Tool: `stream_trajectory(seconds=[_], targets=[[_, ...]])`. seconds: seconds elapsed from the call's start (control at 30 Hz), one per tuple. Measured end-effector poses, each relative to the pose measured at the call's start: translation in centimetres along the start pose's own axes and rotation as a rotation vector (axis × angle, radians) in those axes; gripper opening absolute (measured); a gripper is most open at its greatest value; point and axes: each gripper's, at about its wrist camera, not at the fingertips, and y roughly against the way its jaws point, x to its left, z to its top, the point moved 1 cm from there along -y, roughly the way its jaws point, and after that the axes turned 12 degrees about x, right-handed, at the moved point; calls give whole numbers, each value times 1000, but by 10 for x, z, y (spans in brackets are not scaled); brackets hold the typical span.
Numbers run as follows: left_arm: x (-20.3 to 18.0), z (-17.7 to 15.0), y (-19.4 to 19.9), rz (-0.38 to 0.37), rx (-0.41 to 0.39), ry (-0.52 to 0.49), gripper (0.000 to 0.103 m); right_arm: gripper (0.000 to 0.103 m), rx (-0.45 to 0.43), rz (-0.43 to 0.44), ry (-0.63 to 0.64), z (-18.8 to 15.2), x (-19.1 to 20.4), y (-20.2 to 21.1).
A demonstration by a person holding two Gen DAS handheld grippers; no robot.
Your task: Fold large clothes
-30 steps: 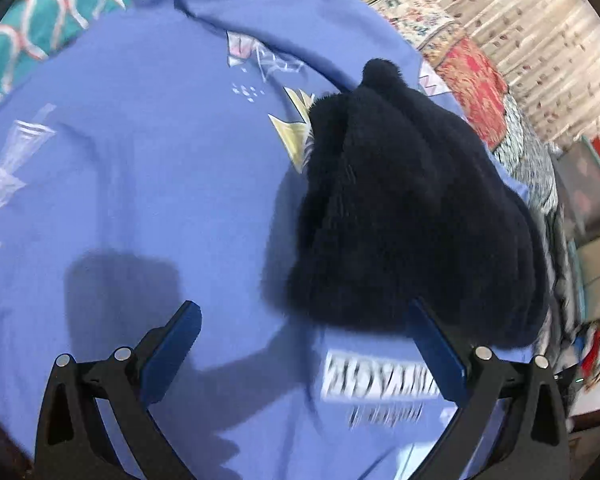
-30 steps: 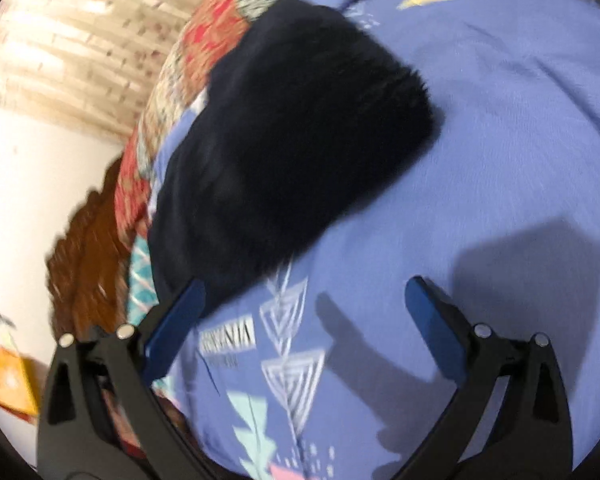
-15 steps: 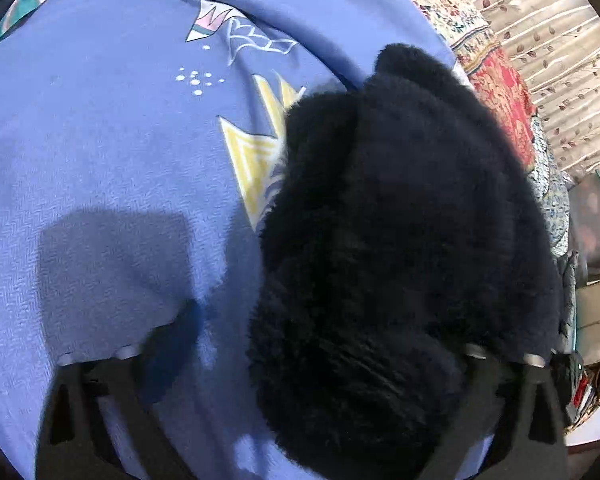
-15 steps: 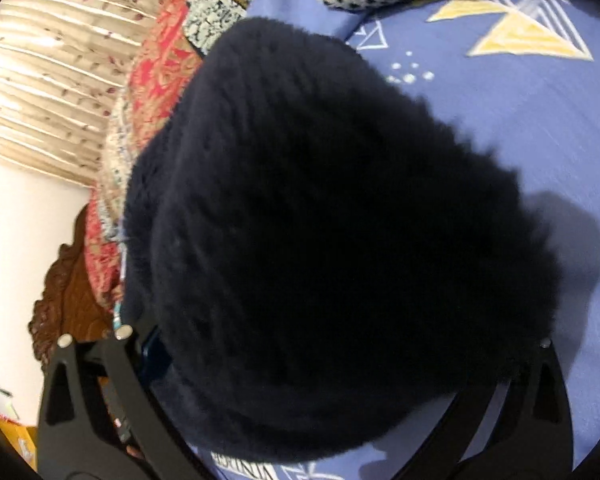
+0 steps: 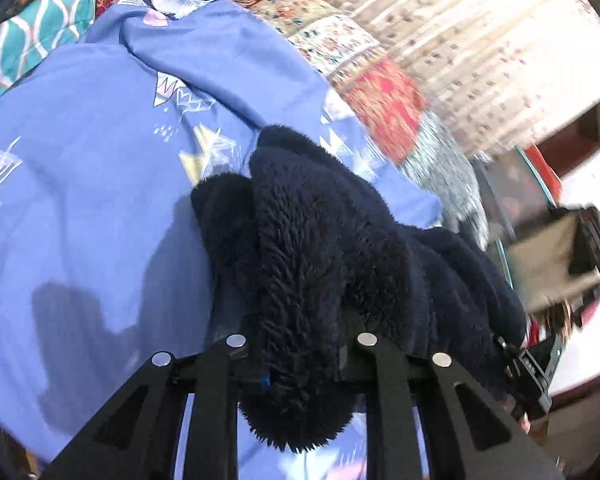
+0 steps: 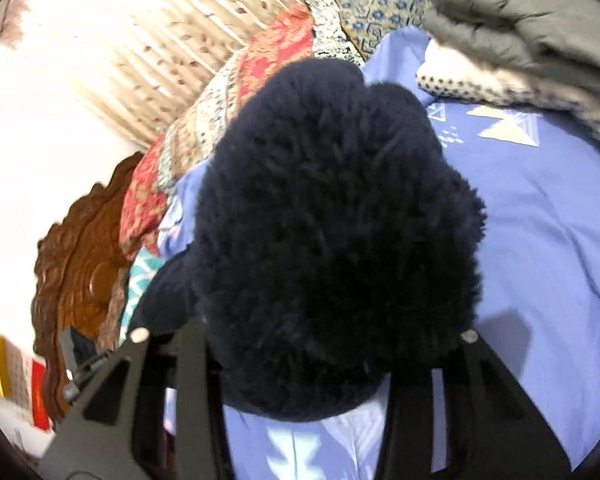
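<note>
A dark navy fleece garment (image 5: 324,248) is bunched up above a blue printed bedsheet (image 5: 84,184). My left gripper (image 5: 300,356) is shut on a fold of the fleece, which hangs over its fingertips. In the right wrist view the same fleece (image 6: 332,232) fills the middle, and my right gripper (image 6: 304,356) is shut on its other end, fingertips buried in the pile. Both ends are lifted off the blue sheet (image 6: 540,248).
A patchwork quilt (image 5: 376,92) lies past the sheet, with a patterned curtain (image 5: 480,40) behind. A grey padded garment (image 6: 520,28) and a dotted white cloth (image 6: 480,84) lie at the sheet's far right. A carved wooden headboard (image 6: 80,248) stands at left.
Both grippers have closed from open onto the fleece and lifted it off the sheet. Both cameras have tilted up toward the curtain.
</note>
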Motion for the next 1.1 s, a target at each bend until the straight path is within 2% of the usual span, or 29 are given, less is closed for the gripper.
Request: stream_trajectory(seconds=[0.13,0.2,0.23,0.27,0.3,0.33,0.37,0.4,0.47,0.5,0.57,0.63,0.67,0.7,0.77,0.83,0.87,0.9,0.97,1.0,1.07,1.1], targets=[[19,-85,23,39,47,-49,42,40,67,-36,-2,-79,-32,29],[43,-126,20,85,95,-35,45,48,132,-83,-65,-123,-64,27],[52,-135,12,117,123,-23,47,52,159,-98,-93,-137,-77,26],[61,-143,4,157,143,-15,49,62,188,-133,-149,-155,-97,19],[69,-152,-3,210,158,-9,51,75,183,-125,-192,-163,-112,18],[75,-158,-5,241,164,-8,51,81,168,-99,-233,-168,-124,22],[77,-159,0,238,157,-12,52,86,148,-69,-271,-167,-133,29],[76,-156,7,232,145,-15,52,86,118,-35,-286,-166,-138,41],[70,-149,39,259,55,-36,52,86,30,-31,-271,-163,-141,73],[66,-141,63,290,-26,-49,52,86,-33,-72,-252,-159,-142,92],[62,-132,93,301,-125,-54,52,86,-164,-178,-210,-149,-134,126],[45,-112,109,284,-201,-88,52,86,-221,-239,-116,-133,-114,138],[30,-102,106,279,-201,-132,52,83,-220,-250,-66,-124,-104,137],[20,-96,101,275,-199,-163,52,80,-212,-245,33,-115,-80,130],[-18,-84,71,247,-173,-289,52,73,-171,-222,181,-101,-39,107],[-47,-77,30,276,-141,-395,52,61,-50,-221,354,-91,6,60],[-56,-73,9,298,-124,-427,52,50,4,-223,410,-88,22,33],[-59,-72,-5,307,-111,-447,52,49,75,-241,466,-82,36,-4],[-61,-60,-41,393,-104,-494,52,49,154,-297,488,-65,37,-52],[-56,-47,-67,506,-93,-498,52,49,191,-326,479,-56,31,-75],[-35,-33,-98,637,-43,-464,52,48,247,-344,425,-30,9,-111],[-21,-22,-111,656,-18,-423,52,48,245,-337,394,-21,0,-121]])
